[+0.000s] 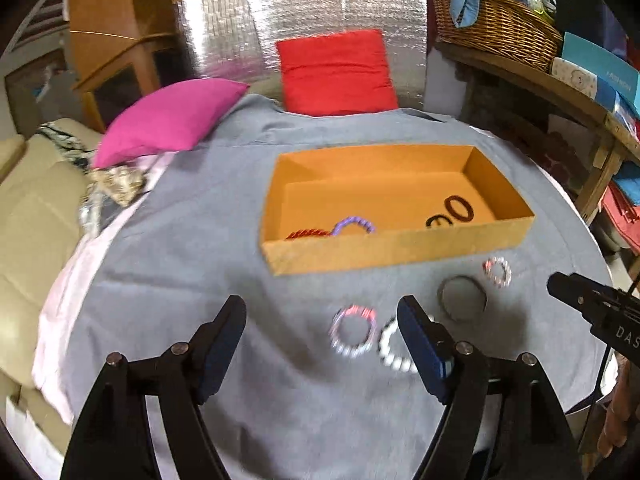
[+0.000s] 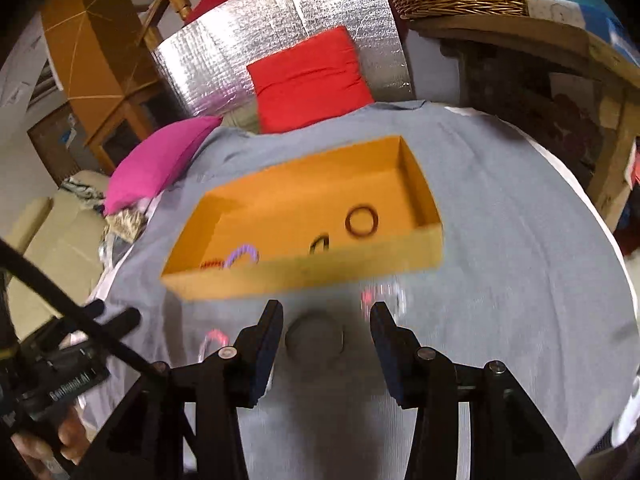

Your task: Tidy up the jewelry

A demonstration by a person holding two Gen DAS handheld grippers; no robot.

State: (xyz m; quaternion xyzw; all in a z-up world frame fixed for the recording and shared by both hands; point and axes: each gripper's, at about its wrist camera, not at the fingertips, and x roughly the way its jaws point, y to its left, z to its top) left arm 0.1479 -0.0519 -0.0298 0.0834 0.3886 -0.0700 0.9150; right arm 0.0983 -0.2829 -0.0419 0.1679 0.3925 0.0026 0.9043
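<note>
An orange box [image 1: 384, 250] [image 2: 304, 274] stands on the grey cloth and holds a purple bracelet [image 1: 355, 224] [image 2: 241, 255], a red one [image 1: 306, 234], a dark ring [image 1: 459, 209] [image 2: 362, 221] and a black one [image 1: 440, 222]. On the cloth in front lie a pink-white beaded bracelet [image 1: 354, 331], a white beaded one [image 1: 390, 350], a grey bangle [image 1: 463, 298] [image 2: 315, 338] and a small pink beaded one [image 1: 497, 271] [image 2: 382, 298]. My left gripper [image 1: 322, 314] is open above the cloth, empty. My right gripper [image 2: 326, 314] is open, with its fingers on either side of the grey bangle.
A magenta cushion [image 1: 168, 120] and a red cushion [image 1: 338, 72] lie at the table's far edge before a silver foil panel [image 1: 304, 12]. A wicker basket [image 1: 496, 28] stands on a wooden shelf at the right. A beige sofa [image 1: 36, 216] is at the left.
</note>
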